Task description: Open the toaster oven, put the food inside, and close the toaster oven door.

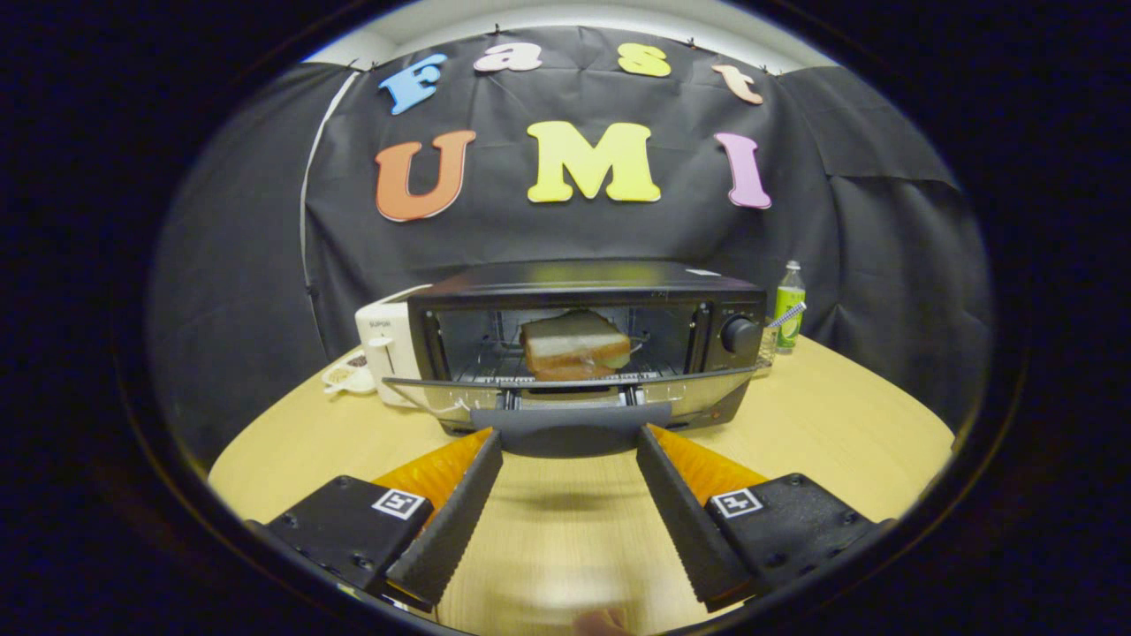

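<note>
A black toaster oven [583,291] stands on the wooden table with its door [574,393] folded down towards me. A sandwich of white bread [574,344] lies on the rack inside. The door's dark handle [570,428] runs along its front edge. My gripper [570,435] is open, its two fingertips at either end of that handle, at about the handle's height. Nothing is held between the fingers. Whether the tips touch the handle I cannot tell.
A white appliance [384,349] stands against the oven's left side, with a small white dish [349,375] in front of it. A green bottle [789,307] stands to the oven's right. The wooden table [822,424] stretches from the oven towards me.
</note>
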Motion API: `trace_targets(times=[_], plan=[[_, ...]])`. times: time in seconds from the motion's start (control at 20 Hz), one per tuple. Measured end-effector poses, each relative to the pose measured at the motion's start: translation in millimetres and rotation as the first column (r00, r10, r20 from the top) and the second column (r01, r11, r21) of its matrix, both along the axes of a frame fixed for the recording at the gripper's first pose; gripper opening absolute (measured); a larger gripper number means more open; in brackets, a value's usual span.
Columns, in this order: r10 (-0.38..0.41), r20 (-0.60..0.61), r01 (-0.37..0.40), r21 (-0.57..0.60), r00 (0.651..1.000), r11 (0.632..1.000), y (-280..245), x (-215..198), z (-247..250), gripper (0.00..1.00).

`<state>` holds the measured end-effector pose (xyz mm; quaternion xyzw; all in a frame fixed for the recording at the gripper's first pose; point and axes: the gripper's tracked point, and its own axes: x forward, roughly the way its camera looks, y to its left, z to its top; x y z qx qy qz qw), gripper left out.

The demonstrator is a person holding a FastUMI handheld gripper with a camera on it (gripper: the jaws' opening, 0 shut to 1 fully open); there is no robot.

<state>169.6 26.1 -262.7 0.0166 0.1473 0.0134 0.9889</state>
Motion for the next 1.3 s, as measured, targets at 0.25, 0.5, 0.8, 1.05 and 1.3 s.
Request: trace_targets(times=[0.25, 0.5, 0.8, 1.05, 1.3], plan=[[-0.026, 0.006, 0.026, 0.049, 1.000, 0.998, -13.0, 13.2, 17.8, 1.00], [-0.018, 0.045, 0.016, 0.028, 0.999, 0.999, -17.8, 16.9, 46.0, 1.00], [-0.031, 0.074, 0.029, 0.038, 0.997, 0.999, -25.6, -23.1, 96.9, 1.00], [-0.051, 0.168, 0.050, 0.013, 0.985, 0.999, -33.8, -79.0, 172.8, 1.00], [0.001, 0.248, 0.002, -0.014, 0.969, 1.000, -31.4, -138.9, 233.3, 1.00]])
